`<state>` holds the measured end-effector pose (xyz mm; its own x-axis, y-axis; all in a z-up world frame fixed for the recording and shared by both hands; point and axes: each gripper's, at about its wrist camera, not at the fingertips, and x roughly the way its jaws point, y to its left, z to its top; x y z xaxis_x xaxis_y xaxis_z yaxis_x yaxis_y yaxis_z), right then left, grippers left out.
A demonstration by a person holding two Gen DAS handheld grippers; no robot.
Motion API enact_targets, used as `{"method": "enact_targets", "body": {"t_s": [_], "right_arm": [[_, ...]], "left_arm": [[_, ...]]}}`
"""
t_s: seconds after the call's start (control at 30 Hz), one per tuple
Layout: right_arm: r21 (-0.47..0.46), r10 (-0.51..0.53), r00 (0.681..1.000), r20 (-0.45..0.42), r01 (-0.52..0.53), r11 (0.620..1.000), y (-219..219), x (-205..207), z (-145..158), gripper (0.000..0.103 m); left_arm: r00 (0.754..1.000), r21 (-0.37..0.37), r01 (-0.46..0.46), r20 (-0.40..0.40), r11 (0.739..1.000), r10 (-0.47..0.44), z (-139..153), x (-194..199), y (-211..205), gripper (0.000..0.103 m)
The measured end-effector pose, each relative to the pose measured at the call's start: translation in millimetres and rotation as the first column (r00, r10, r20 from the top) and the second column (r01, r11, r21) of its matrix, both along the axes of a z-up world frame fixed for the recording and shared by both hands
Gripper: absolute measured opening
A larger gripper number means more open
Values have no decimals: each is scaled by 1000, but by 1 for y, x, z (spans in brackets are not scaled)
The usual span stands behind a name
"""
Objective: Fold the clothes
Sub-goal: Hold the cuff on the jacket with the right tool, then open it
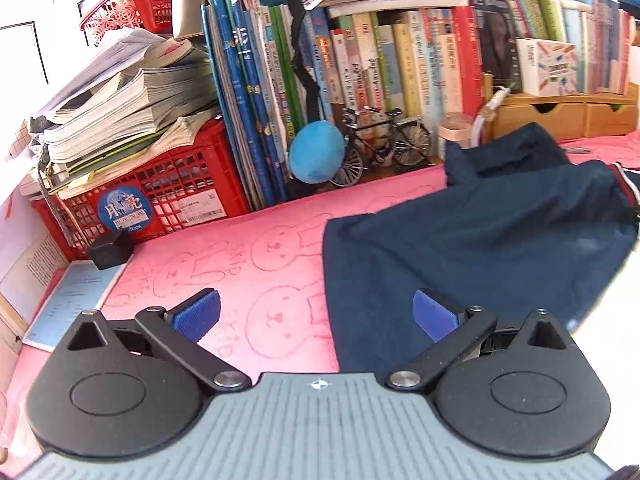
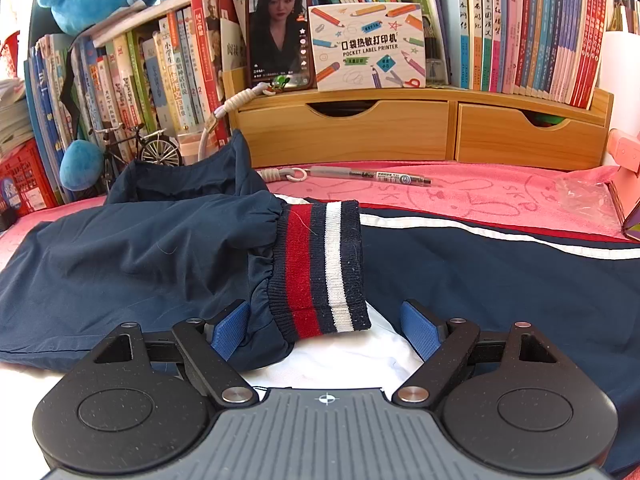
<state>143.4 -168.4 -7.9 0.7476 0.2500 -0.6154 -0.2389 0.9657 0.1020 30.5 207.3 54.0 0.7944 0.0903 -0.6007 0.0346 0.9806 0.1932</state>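
A navy jacket (image 1: 480, 248) lies on a pink bunny-print towel (image 1: 260, 248). My left gripper (image 1: 316, 316) hovers open over the jacket's left edge, one blue pad above the towel, the other above navy cloth, nothing between them. In the right wrist view a navy sleeve (image 2: 140, 260) is folded across the jacket body (image 2: 500, 280). Its red, white and navy striped cuff (image 2: 320, 268) lies between the fingers of my right gripper (image 2: 324, 328). That gripper stands open: the left pad is beside the sleeve cloth, the right pad clear of the cuff. White lining shows under the cuff.
A red crate (image 1: 160, 192) stacked with papers, a row of books (image 1: 360, 72), a toy bicycle (image 1: 380, 140) and a blue plush ball (image 1: 316, 152) line the back. A black cube (image 1: 110, 250) sits left. A pen (image 2: 372, 176), wooden drawer shelf (image 2: 340, 132) and propped phone (image 2: 278, 28) stand behind the jacket.
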Motion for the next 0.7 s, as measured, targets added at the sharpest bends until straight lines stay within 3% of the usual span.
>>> {"method": "enact_targets", "body": {"t_s": [0.1, 0.2, 0.33, 0.5, 0.7], "right_arm": [[-4, -1, 1000, 0, 1, 1000, 1, 0, 0, 84], [-8, -3, 1000, -1, 3, 1000, 1, 1, 0, 85], [-9, -6, 1000, -3, 6, 1000, 1, 1, 0, 86], [-11, -5, 1000, -4, 5, 1000, 2, 1, 1, 87], [-1, -17, 1000, -6, 17, 1000, -1, 2, 2, 89]], "left_arm": [[996, -19, 84, -40, 996, -84, -9, -25, -9, 103], [987, 44, 149, -59, 988, -147, -23, -38, -22, 103], [993, 191, 96, -91, 977, -79, -47, -34, -30, 103], [999, 118, -51, -11, 992, 52, -53, -15, -14, 103], [981, 356, -190, 97, 915, 166, -67, 3, -24, 103]]}}
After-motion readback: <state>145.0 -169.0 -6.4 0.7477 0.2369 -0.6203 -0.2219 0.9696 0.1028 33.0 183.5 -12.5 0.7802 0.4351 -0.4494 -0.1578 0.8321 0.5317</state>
